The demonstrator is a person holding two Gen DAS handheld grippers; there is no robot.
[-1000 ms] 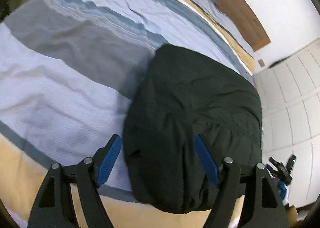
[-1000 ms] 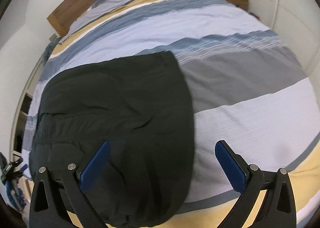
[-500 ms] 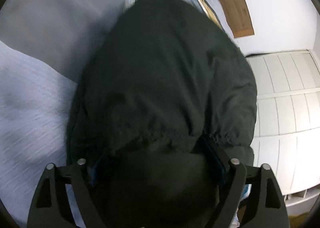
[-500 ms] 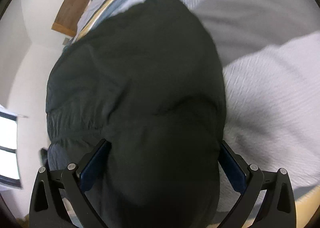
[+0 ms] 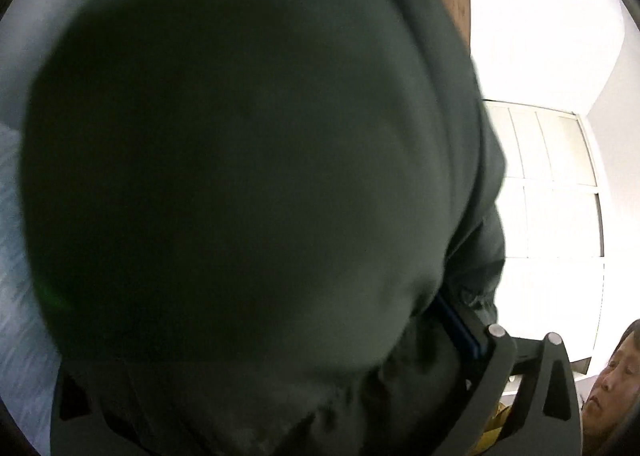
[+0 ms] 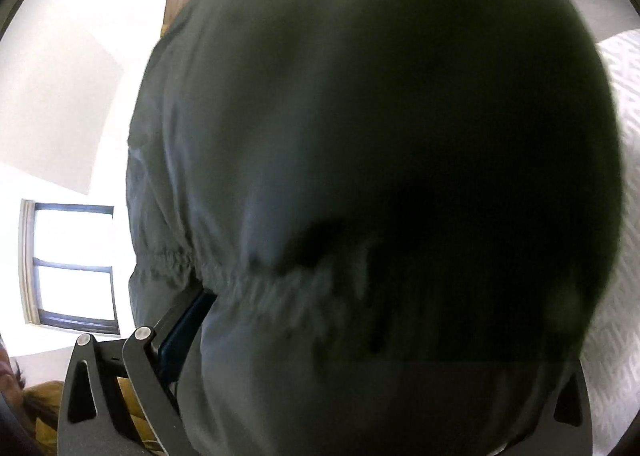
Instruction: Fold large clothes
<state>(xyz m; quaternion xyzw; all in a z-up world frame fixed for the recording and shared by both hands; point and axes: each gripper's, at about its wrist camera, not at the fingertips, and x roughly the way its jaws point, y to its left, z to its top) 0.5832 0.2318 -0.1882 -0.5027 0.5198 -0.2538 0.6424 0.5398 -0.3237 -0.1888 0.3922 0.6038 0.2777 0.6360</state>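
Now both views are swallowed by the dark green jacket [image 5: 248, 160], where a second ago it lay in full sight on the striped bed [image 5: 16, 296] — both tools have dived onto its near hem, so a fold looks imminent. Left gripper [image 5: 280, 376]: jaws spread wide, unclenched, one blue pad at 4 o'clock, fabric bunched between. Right gripper [image 6: 360, 356]: a pad at 8 o'clock against the gathered hem, jaws wide too, cloth filling the gap, not yet pinched, I'd judge.
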